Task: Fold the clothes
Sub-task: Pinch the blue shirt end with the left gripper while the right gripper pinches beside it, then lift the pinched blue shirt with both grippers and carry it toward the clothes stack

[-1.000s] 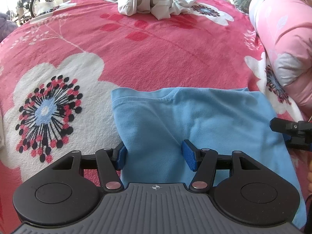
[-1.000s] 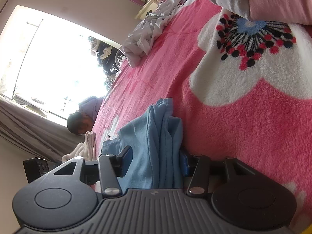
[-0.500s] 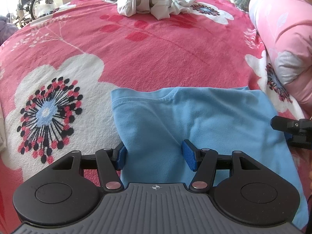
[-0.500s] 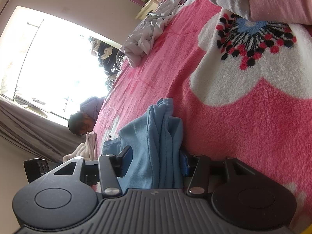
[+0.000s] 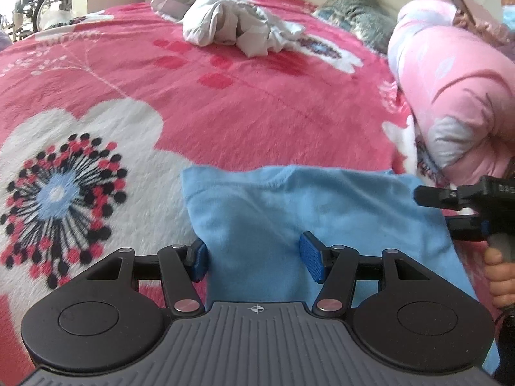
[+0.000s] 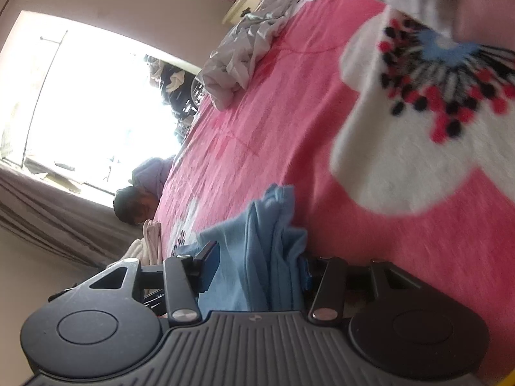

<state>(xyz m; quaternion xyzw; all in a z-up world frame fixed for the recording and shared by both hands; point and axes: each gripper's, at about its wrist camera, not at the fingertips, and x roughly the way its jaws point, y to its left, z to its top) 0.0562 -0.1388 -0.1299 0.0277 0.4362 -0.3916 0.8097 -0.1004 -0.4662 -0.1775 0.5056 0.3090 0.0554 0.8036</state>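
Observation:
A folded light-blue garment (image 5: 322, 206) lies on the pink flowered blanket (image 5: 257, 106). My left gripper (image 5: 256, 259) straddles its near left corner, with the cloth filling the gap between the blue pads (image 5: 312, 262). The right gripper (image 5: 431, 209) reaches in from the right, one finger over the garment's right edge and one under it. In the right wrist view the garment (image 6: 267, 225) stands bunched in folds between the fingers of my right gripper (image 6: 257, 268), which is shut on it.
A crumpled grey pile of clothes (image 5: 238, 32) lies at the far side of the bed. A rolled pink quilt (image 5: 450, 96) lies along the right. A person holding a phone (image 5: 502, 16) sits beyond it, and another person (image 6: 135, 202) is beside the bed near the bright window.
Both grippers have shifted sideways with the garment, which slid a little to the right over the blanket. The left view has tipped up, showing more of the far room.

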